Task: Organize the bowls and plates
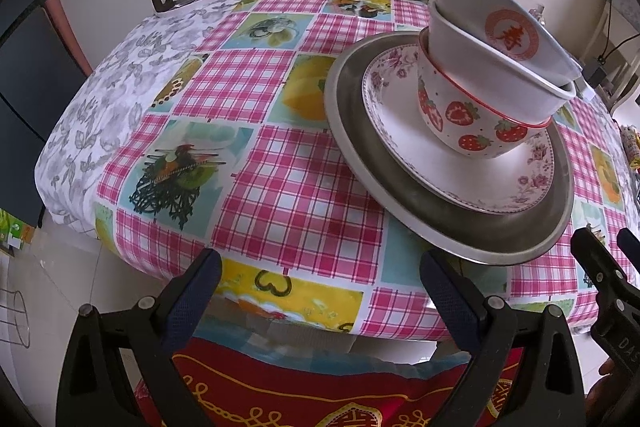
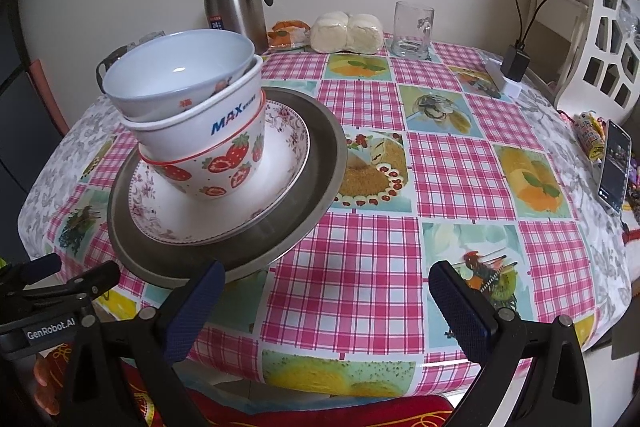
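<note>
Near the table's [image 2: 400, 187] front edge sits a metal tray [image 2: 316, 187] carrying a floral plate [image 2: 280, 167] and three nested bowls [image 2: 208, 131]. Both left tongs [image 1: 320, 291] and right tongs [image 2: 326, 307] gape wide, holding nothing.

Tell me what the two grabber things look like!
Each hand-held gripper is black plastic with silver screws. The left hand-held gripper and the right hand-held gripper both have two fingers with bumpy dark blue pads. White letters on the left one's body read GenRobot.AI. No cables or sleeves show.
</note>
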